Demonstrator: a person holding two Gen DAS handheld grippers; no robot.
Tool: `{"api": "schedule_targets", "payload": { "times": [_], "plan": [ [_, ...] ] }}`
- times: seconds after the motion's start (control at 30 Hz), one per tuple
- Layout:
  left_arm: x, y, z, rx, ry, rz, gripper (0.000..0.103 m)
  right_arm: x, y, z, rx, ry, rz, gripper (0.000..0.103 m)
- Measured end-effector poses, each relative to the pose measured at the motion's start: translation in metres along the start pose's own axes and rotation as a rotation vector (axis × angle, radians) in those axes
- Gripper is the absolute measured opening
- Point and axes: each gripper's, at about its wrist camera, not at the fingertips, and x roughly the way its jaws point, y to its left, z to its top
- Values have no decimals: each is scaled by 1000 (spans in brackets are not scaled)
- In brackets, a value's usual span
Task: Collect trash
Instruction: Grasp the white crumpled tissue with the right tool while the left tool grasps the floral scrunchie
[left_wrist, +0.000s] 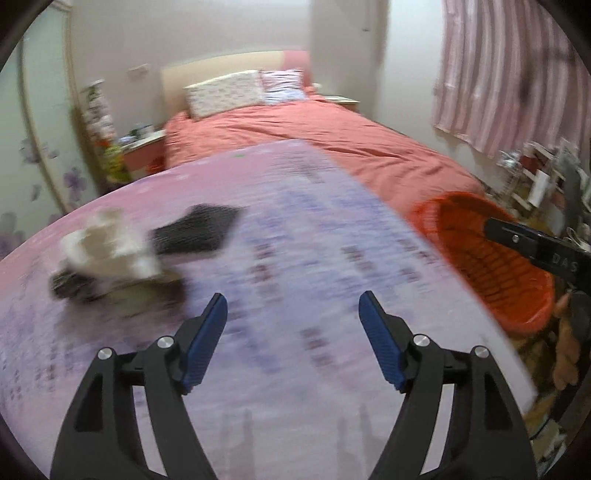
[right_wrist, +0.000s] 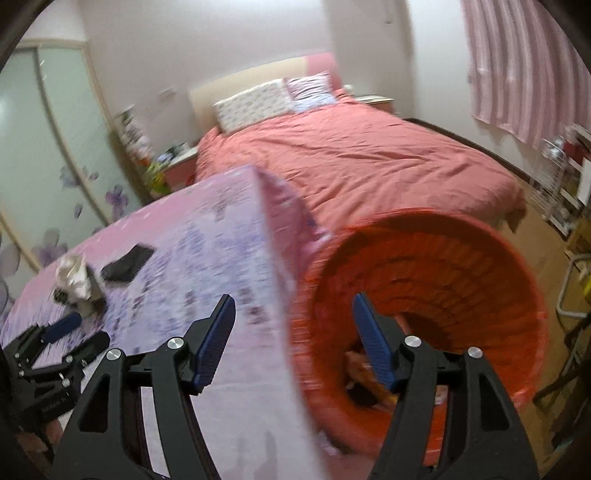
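Observation:
A crumpled white wad of paper (left_wrist: 107, 251) lies on the table with the pink-purple cloth (left_wrist: 295, 221), on top of a small dark thing (left_wrist: 74, 288). A flat black object (left_wrist: 195, 234) rests just behind it. My left gripper (left_wrist: 291, 302) hovers open over the cloth, to the right of the wad, with nothing between its pads. My right gripper (right_wrist: 293, 302) is open and empty above the table's right edge, at the mouth of the red basket (right_wrist: 480, 280). Some scraps (right_wrist: 365, 373) lie in the basket's bottom. The right wrist view also shows the wad (right_wrist: 74, 277) and the left gripper (right_wrist: 77, 334).
The red basket (left_wrist: 487, 258) stands on the floor against the table's right side. Behind the table is a bed (right_wrist: 351, 158) with a red cover and pillows. A cluttered rack (right_wrist: 565, 177) stands at the right under a striped curtain. A nightstand (left_wrist: 144, 147) sits at the left.

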Motion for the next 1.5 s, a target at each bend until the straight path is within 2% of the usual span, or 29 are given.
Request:
{"api": "schedule_targets", "payload": {
  "times": [0.23, 0.33, 0.47, 0.63, 0.67, 0.7, 0.73, 0.77, 0.83, 1.0, 1.1, 1.23, 1.4, 1.47, 1.5],
  "plan": [
    [-20, 106, -24, -144, -6, 133, 74, 25, 109, 2, -123, 29, 182, 66],
    [-28, 148, -34, -206, -11, 187, 79, 40, 159, 5, -183, 38, 244, 66],
    [-33, 186, -43, -260, -12, 228, 80, 68, 211, 9, -201, 83, 320, 66],
    [-32, 215, -47, -302, -5, 249, 80, 98, 248, 11, -220, 128, 348, 66],
    [-32, 222, -48, -310, -4, 247, 80, 102, 253, 11, -231, 138, 341, 63],
    [-31, 224, -48, -316, -3, 245, 80, 109, 259, 10, -249, 152, 331, 48],
    [-29, 227, -48, -324, -2, 243, 80, 112, 260, 9, -259, 164, 326, 41],
    [-28, 229, -47, -331, -2, 239, 80, 114, 261, 7, -263, 172, 319, 27],
    [-25, 233, -44, -345, -7, 231, 80, 111, 254, 5, -250, 157, 321, 21],
    [-16, 232, -31, -356, -19, 204, 80, 88, 230, 5, -200, 95, 311, 19],
    [-8, 228, -16, -344, -37, 192, 80, 67, 202, 6, -162, 21, 229, 19],
    [12, 219, 4, -316, -32, 215, 79, 57, 165, 6, -127, -8, 91, 19],
    [51, 218, 14, -294, 65, 243, 60, 56, 129, -1, -83, 24, 30, 19],
    [65, 227, 13, -314, 103, 227, 46, 56, 119, -4, -67, 36, 25, 19],
    [68, 229, 11, -326, 114, 207, 34, 56, 116, -5, -62, 41, 24, 19]
  ]
}}
